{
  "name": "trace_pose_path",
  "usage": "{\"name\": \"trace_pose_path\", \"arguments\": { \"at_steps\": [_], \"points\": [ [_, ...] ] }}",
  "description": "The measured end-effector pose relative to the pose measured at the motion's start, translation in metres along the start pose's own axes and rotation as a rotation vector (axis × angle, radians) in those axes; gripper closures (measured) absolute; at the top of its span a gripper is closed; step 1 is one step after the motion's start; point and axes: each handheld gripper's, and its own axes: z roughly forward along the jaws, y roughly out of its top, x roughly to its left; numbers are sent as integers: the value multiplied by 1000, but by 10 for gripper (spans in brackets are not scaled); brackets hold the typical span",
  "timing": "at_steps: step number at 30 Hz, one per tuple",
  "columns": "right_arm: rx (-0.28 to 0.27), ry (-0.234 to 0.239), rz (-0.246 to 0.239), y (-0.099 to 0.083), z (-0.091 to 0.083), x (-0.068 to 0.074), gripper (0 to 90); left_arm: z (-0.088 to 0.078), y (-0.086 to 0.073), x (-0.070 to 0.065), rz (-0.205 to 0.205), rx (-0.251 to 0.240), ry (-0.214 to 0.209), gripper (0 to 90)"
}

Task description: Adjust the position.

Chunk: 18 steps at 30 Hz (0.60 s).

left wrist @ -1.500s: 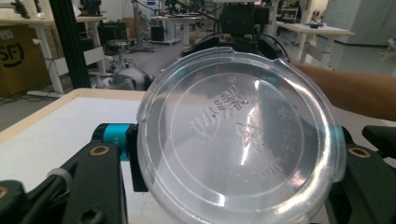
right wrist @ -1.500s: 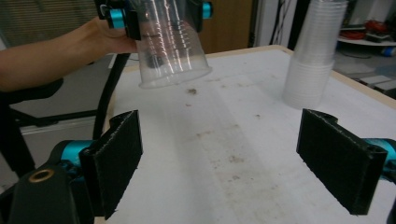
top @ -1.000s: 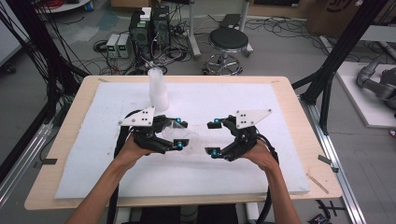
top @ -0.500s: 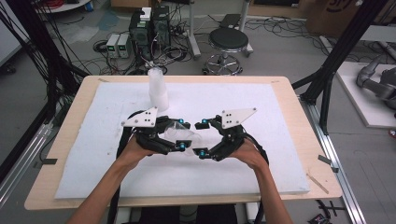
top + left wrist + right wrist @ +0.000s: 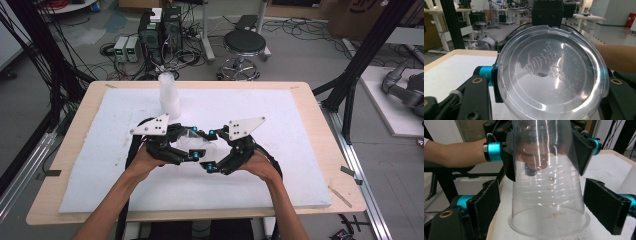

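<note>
Closing in on the left, the right gripper [image 5: 212,150] has crossed the gap that lay between the two hands a second ago, so both tools now meet over the middle of the white pad on the table [image 5: 320,210]. That looks like a handover, or a two-handed pull, about to begin.

The clear plastic cup [image 5: 194,144] lies on its side between them, off the pad. Nearest in the right gripper view, the right jaws stand wide on either side of the cup's open rim [image 5: 549,220] without touching it. Beyond, the left gripper [image 5: 546,150] has its jaws pressed against the cup's narrow bottom end, holding it. In the left gripper view the cup's embossed base [image 5: 551,72] faces the camera.

Farther back on the pad stands a stack of cups [image 5: 168,95], upright and well apart from the hands.
</note>
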Motion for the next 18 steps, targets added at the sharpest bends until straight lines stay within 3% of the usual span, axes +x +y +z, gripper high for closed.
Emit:
{"name": "trace_pose_path", "arguments": {
  "at_steps": [11, 18],
  "points": [
    [16, -6, -2, 0, 9, 3, 159, -1, 0, 1, -3, -7, 0, 400],
    [6, -40, -10, 1, 8, 2, 294, -1, 1, 0, -3, -9, -4, 400]
  ]
}}
